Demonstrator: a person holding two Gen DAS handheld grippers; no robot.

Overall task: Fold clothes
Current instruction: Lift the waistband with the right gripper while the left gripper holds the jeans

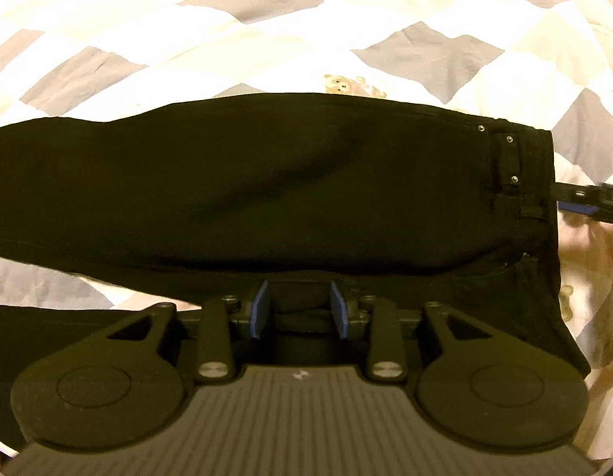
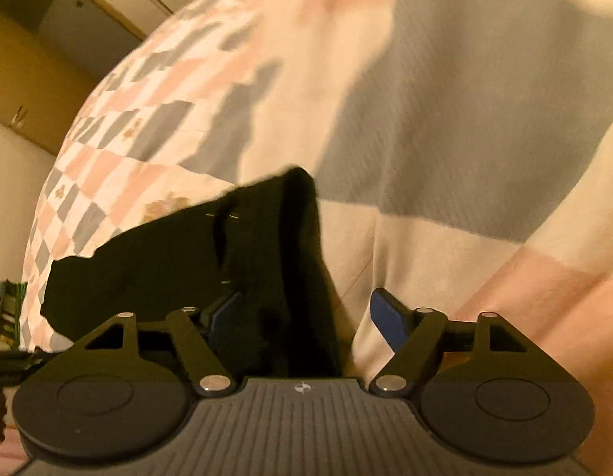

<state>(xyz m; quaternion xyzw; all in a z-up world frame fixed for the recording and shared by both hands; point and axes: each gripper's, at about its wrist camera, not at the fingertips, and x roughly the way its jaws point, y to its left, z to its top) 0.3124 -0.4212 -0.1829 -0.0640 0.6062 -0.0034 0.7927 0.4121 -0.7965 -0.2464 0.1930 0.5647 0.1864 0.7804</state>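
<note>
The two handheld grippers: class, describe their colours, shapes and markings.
Both the left gripper and the right gripper share one design: matte black linkage arms with silver screws, round black discs at either side, blue finger pads, and a grey ribbed body carrying a small white logo.

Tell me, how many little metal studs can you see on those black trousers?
3 on the black trousers, near the waistband: one farthest up and left, one just right of it, one below. Folds may hide more.

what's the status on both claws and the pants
Left claw shut on black pants. Right claw open at waistband. Pants half folded on checkered quilt. Nothing in the way.
</note>
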